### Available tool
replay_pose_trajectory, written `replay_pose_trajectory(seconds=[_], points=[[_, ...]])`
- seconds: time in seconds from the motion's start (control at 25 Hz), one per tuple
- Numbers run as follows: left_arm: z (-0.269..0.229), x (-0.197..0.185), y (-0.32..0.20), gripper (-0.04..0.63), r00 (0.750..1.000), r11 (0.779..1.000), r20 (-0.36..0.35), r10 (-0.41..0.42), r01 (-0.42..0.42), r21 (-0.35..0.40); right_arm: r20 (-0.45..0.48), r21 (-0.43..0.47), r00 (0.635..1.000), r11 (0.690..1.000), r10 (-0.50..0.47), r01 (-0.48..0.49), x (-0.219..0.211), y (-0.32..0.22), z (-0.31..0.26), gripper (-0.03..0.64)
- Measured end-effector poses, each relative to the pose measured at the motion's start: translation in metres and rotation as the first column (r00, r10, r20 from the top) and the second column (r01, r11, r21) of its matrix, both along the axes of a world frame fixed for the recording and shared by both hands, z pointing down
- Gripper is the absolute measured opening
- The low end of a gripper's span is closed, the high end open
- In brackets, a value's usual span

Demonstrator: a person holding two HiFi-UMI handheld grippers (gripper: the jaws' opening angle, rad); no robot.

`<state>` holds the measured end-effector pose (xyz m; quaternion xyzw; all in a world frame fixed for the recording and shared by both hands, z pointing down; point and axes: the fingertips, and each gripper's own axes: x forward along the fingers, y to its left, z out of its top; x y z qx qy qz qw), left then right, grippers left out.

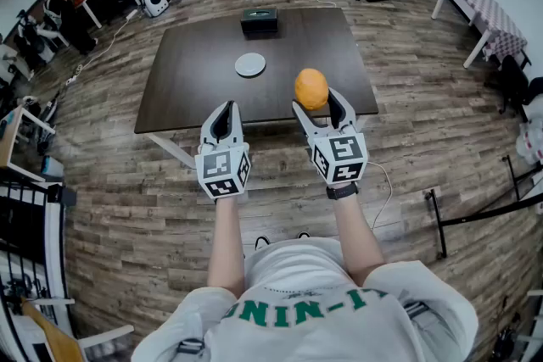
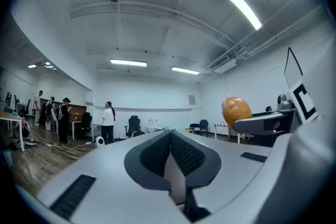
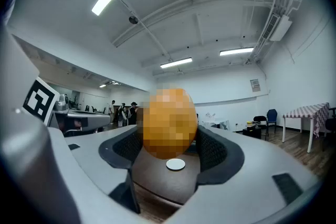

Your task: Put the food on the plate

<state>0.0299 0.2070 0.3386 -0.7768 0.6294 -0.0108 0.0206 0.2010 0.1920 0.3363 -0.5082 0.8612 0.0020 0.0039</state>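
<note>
Right gripper (image 1: pixel 319 103): jaws spread wide and clamped on the food (image 1: pixel 311 88) — a round, orange-coloured piece, with the pads pressing its left and right flanks. It sits out near the jaw tips, its top half bulging above them. In the right gripper view it fills the gap between the two black pads, and nothing else is in there. It's held in the air; in the head view it overlaps the near part of the dark table (image 1: pixel 187 72).

Left gripper (image 1: pixel 226 111): jaws fully together, pads meeting on the centre line, nothing between them. It's held beside the right one, apart from it, with no contact with the food. In the left gripper view the food shows off to the right of these jaws, with one right-gripper jaw crossing its lower part.

Plate (image 1: pixel 250 64): small, white, round, lying flat on the table. It's well ahead of both sets of jaws — forward and slightly right of the left tips, forward and left of the right tips. In the right gripper view it appears just below the held food, framed between the pads but farther out on the tabletop. Food and plate are not touching.

Black box (image 1: pixel 259 20): at the far end of the table, beyond the plate as seen from the jaws.
</note>
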Motion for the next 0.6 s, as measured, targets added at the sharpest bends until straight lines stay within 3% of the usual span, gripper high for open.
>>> replay_pose_trajectory(seconds=[0.32, 0.6], points=[[0.015, 0.035, -0.001, 0.015, 1.0, 1.0, -0.027, -0.003, 0.003, -0.019, 0.061, -0.079, 0.997, 0.996, -0.039, 0.044, 0.032, -0.01, 0.031, 0.328], [0.034, 0.021, -0.034, 0.015, 0.999, 0.998, -0.016, -0.039, 0.038, -0.049, 0.088, -0.132, 0.991, 0.985, -0.101, 0.112, 0.006, -0.046, 0.051, 0.328]])
